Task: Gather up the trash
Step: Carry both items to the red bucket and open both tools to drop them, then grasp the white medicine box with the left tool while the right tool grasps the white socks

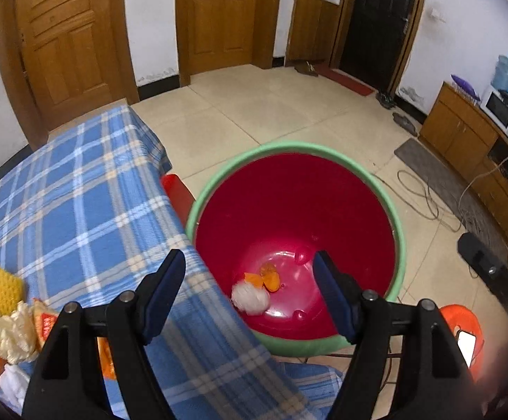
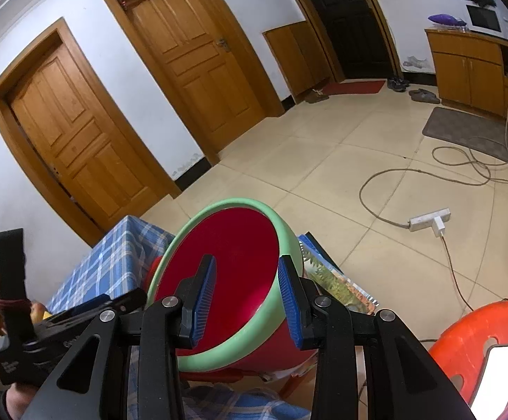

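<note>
Presently: left gripper [image 1: 248, 273] wide, empty above red bin [image 1: 399, 231]; right gripper [image 2: 246, 280] narrow, empty. Risk: remaining table scraps [image 1: 12, 329] snag checked cloth [image 1: 78, 192].

Left gripper [image 1: 248, 271]: jaws spread wide, nothing between the blue pads, fingers angled steeply downward. Right gripper [image 2: 246, 295]: jaws partly apart — a moderate gap, narrower than the left's — with nothing gripped between the ribbed blue pads; it tilts downward less steeply. In the right wrist view the left gripper's black body appears at lower left, a hand [image 2: 19, 397] beneath it.
</note>
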Motion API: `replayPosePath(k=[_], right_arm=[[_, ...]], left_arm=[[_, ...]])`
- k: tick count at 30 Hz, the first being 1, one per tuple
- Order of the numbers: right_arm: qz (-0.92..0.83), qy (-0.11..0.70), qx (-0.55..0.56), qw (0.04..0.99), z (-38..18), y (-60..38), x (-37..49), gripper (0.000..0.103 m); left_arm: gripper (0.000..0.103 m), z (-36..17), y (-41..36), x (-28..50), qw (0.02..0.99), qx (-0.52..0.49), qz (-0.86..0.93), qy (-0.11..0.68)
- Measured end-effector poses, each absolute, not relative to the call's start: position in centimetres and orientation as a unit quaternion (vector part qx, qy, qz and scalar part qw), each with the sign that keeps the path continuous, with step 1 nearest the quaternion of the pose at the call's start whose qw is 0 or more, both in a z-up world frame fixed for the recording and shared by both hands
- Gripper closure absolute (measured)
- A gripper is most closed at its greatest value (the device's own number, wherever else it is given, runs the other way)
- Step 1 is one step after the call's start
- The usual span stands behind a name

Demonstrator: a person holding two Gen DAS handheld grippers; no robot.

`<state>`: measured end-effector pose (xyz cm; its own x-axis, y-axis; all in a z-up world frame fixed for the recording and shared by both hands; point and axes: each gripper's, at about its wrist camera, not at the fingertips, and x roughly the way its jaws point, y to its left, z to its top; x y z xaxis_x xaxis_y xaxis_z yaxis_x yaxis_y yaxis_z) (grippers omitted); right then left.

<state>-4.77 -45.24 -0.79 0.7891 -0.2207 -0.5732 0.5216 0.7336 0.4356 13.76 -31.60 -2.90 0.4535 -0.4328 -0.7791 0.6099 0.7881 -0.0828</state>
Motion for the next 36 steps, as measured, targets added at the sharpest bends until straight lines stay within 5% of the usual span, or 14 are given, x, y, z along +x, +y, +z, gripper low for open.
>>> replayPosePath(k=[12, 36], right_arm=[[-0.181, 0.252, 0.285, 0.907, 1.5, -42.2, -5.3, 0.053], [0.009, 0.310, 0.197, 0.930, 5.9, -27.8, -0.1, 0.050]], left_arm=[[0.028, 1.6, -24.0, 11.9, 0.882, 0.070, -0.263, 0.385], [0.028, 10.1, -3.3, 10.9, 0.944, 0.067, -0.087, 0.311]])
